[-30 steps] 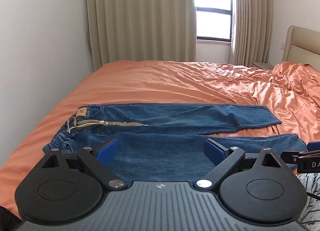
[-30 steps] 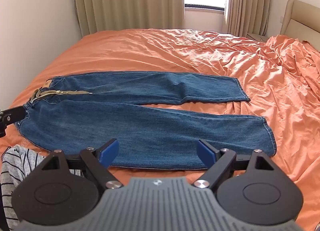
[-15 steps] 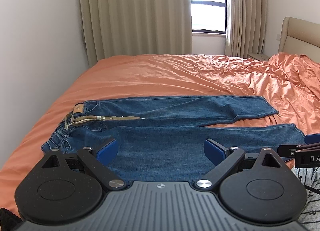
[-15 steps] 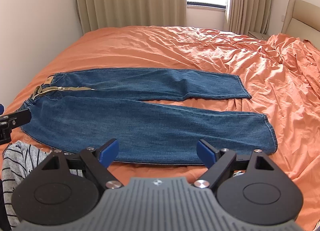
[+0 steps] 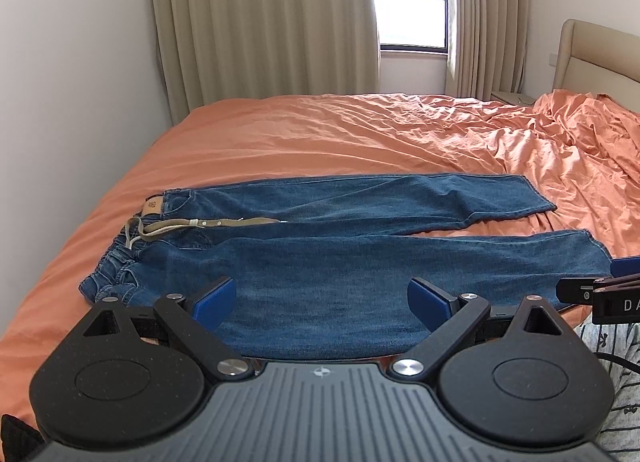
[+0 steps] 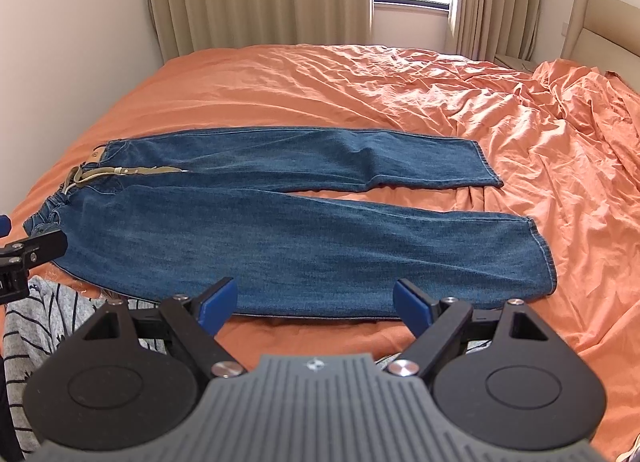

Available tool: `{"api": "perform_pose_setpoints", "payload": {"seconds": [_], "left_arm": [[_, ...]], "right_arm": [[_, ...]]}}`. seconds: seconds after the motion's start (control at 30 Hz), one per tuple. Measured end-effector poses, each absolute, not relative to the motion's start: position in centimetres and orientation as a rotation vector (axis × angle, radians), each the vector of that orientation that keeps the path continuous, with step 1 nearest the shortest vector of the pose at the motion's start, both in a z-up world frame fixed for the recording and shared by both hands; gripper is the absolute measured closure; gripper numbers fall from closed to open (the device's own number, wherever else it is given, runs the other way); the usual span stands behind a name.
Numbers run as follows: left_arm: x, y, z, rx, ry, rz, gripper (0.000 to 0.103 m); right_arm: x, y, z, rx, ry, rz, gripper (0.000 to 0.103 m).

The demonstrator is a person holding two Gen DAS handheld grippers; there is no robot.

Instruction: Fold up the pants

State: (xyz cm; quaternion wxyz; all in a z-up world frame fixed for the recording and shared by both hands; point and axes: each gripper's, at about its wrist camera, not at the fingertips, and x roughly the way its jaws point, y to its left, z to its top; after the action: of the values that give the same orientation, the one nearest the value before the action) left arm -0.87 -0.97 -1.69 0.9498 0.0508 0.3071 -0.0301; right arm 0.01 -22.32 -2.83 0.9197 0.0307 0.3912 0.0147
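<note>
The left gripper [image 5: 320,300] hangs above the near edge of the bed with its blue pads [image 5: 214,299] spread wide and nothing between them; a small compass-like mark [image 5: 320,372] is stamped on its grey body. The right gripper [image 6: 314,304] is likewise wide open and empty, with the same mark on its housing. In the left wrist view the right gripper's black side shows at 3 o'clock, carrying white letters "D A" [image 5: 631,305], the rest cut off by the frame edge. Grey striped fabric [image 6: 44,322] lies at 8 o'clock in the right wrist view, just below the left gripper's black tip.

Beyond the pads, the blue jeans [image 6: 300,246] lie flat on the orange sheet [image 6: 360,93], unfolded, waist toward 9 o'clock and hems toward 3 o'clock, legs slightly apart at the ends. A tan patch [image 5: 153,209] sits on the waistband at 10 o'clock; its print is too small to read. A khaki belt [image 5: 208,224] trails from the waist along the gap between the legs.

Farther off the sheet bunches in wrinkles toward 2 o'clock, beside a beige headboard [image 5: 596,57]. At 12 o'clock hang beige curtains [image 5: 260,21], parted on a bright window [image 5: 412,1].
</note>
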Motion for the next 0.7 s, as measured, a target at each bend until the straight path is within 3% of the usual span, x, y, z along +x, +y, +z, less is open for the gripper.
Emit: {"api": "perform_pose_setpoints", "payload": {"seconds": [0.7], "left_arm": [[-0.67,-0.26,-1.77,0.103,0.639,-0.048,0.000]], "right_arm": [[0.18,-22.65,-3.21,0.079,0.807,0.025,0.021]]}}
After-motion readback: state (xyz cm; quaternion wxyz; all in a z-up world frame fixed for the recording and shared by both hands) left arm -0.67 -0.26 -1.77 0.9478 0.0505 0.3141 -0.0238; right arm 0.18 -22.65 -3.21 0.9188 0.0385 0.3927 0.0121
